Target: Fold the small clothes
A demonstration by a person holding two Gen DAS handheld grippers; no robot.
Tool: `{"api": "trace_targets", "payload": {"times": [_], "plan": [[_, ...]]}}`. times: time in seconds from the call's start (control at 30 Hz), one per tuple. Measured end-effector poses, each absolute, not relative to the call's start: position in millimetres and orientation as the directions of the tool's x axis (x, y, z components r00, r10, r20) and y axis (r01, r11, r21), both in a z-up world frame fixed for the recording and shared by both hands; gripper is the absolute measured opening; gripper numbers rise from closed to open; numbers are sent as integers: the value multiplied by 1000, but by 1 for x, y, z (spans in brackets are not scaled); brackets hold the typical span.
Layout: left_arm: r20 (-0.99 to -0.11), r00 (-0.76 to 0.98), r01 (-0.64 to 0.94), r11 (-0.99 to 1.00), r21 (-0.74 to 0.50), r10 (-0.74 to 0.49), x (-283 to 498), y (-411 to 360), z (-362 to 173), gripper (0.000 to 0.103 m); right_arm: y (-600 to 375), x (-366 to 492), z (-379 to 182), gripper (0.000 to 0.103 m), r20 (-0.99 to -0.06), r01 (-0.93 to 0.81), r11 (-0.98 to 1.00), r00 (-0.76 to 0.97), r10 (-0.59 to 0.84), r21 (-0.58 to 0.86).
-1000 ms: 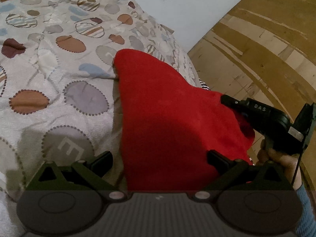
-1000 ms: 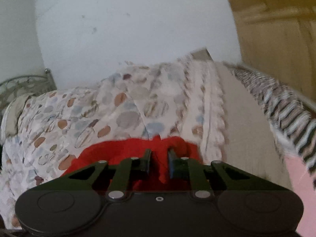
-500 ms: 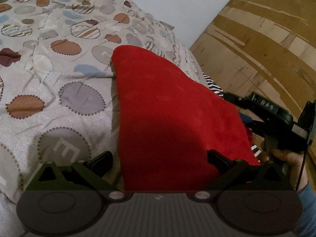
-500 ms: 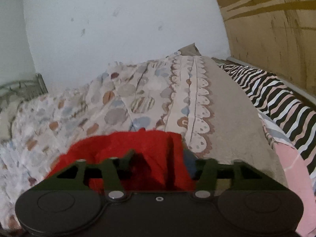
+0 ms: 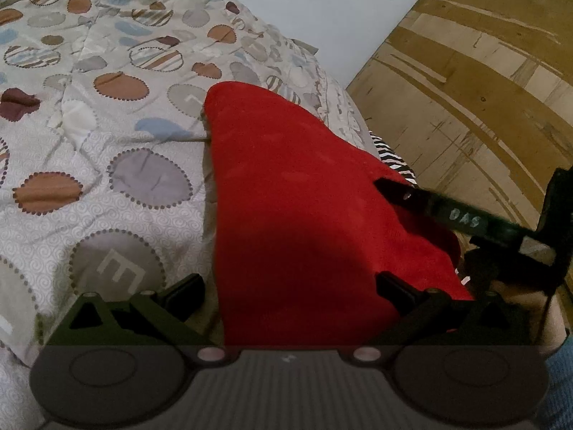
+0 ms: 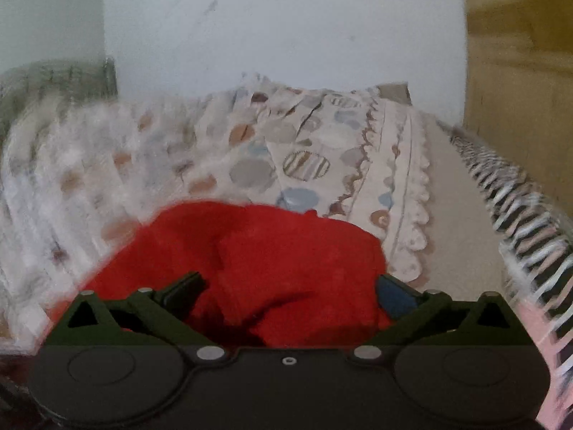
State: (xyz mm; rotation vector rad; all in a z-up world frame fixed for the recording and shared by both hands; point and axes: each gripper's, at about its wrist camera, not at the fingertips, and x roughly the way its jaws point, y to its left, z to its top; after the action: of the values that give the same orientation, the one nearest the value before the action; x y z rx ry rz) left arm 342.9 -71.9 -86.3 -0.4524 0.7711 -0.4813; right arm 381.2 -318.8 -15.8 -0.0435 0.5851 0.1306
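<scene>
A red garment [image 5: 301,215] lies flat on the patterned bedspread [image 5: 107,165], near the bed's right edge. My left gripper [image 5: 286,286] is open, its fingers wide apart over the garment's near end, holding nothing. My right gripper [image 6: 290,286] is open too, with the red garment [image 6: 272,261] bunched between and below its fingers; the view is blurred. The right gripper's finger [image 5: 397,188] shows in the left wrist view, over the garment's right edge.
A zebra-striped cloth [image 6: 519,229] lies along the bed's right side. A wooden panel [image 5: 465,89] stands to the right of the bed, a pale wall [image 6: 286,36] behind it. A metal headboard [image 6: 57,79] is at far left.
My right gripper was shut on a fold of the red garment one second ago; it has opened wide and let go. It moved in over the garment's right edge. The left gripper stayed open.
</scene>
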Motion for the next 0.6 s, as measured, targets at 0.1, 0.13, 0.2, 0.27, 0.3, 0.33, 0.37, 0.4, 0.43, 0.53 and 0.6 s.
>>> {"api": "trace_targets", "payload": {"times": [0.1, 0.13, 0.2, 0.27, 0.3, 0.33, 0.37, 0.4, 0.43, 0.53, 0.6], "plan": [[-546, 621, 242, 800, -548, -562, 343, -72, -86, 103, -322, 381, -23, 102, -550, -110, 993, 832, 71, -37], [-546, 621, 243, 801, -548, -562, 343, -72, -86, 103, -327, 382, -25, 102, -547, -97, 995, 834, 73, -15], [-547, 621, 243, 801, -547, -561, 342, -71, -86, 103, -338, 383, -28, 102, -547, -76, 995, 832, 96, 59], [-547, 621, 243, 801, -547, -562, 343, -71, -86, 103, -348, 384, -31, 102, -544, -67, 986, 827, 142, 154], [-547, 621, 243, 801, -547, -561, 343, -72, -86, 103, -353, 385, -32, 102, -541, -60, 978, 826, 162, 202], [-547, 621, 242, 802, -547, -561, 343, -72, -86, 103, -357, 386, -33, 102, -541, -53, 971, 823, 175, 235], [-548, 621, 241, 802, -546, -560, 342, -72, -86, 103, -360, 388, -34, 102, -541, -47, 963, 819, 190, 266], [-548, 622, 242, 803, -545, -560, 342, -72, -86, 103, -363, 390, -36, 103, -540, -45, 957, 817, 200, 287], [-548, 622, 242, 802, -546, -560, 342, -72, -86, 103, -365, 390, -38, 103, -538, -44, 951, 816, 212, 308], [-548, 621, 242, 802, -545, -560, 342, -72, -86, 103, -370, 389, -41, 103, -520, -56, 936, 819, 242, 348], [-549, 622, 242, 803, -544, -559, 342, -71, -85, 103, -374, 388, -42, 103, -504, -58, 926, 825, 255, 373]]}}
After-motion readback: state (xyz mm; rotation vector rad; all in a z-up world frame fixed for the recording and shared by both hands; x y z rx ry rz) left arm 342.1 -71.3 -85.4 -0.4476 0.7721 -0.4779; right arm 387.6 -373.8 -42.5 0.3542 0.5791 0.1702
